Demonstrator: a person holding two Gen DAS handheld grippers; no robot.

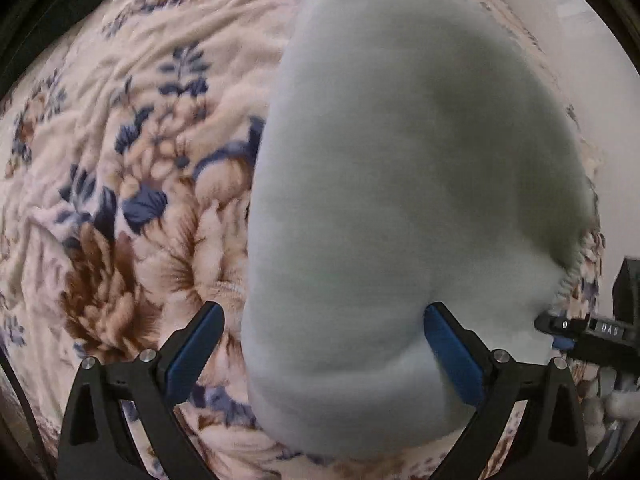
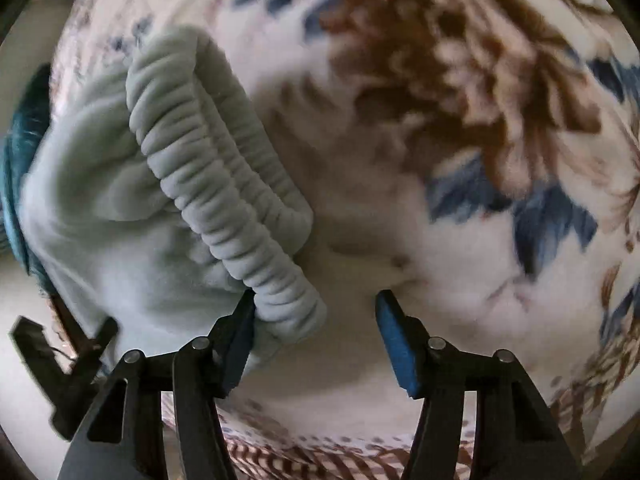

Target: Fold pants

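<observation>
The pale grey-green fleece pants (image 1: 400,160) lie folded in a long bundle on a floral blanket (image 1: 140,200). Pointing straight down over their near end, my left gripper (image 1: 323,308) is open. The bundle lies between its blue pads (image 1: 196,352), with the left pad off the cloth. In the right wrist view the ribbed elastic waistband (image 2: 224,184) runs diagonally toward my right gripper (image 2: 316,294), which is open. The waistband's end rests against its left finger (image 2: 240,340) and the right pad stands apart over bare blanket. Nothing is clamped.
The blanket (image 2: 480,120) with brown and blue flowers covers the whole surface. The right gripper's black body (image 1: 592,332) shows at the right edge of the left wrist view. Part of the left gripper (image 2: 60,360) appears at lower left, and a teal item (image 2: 20,160) at the far left.
</observation>
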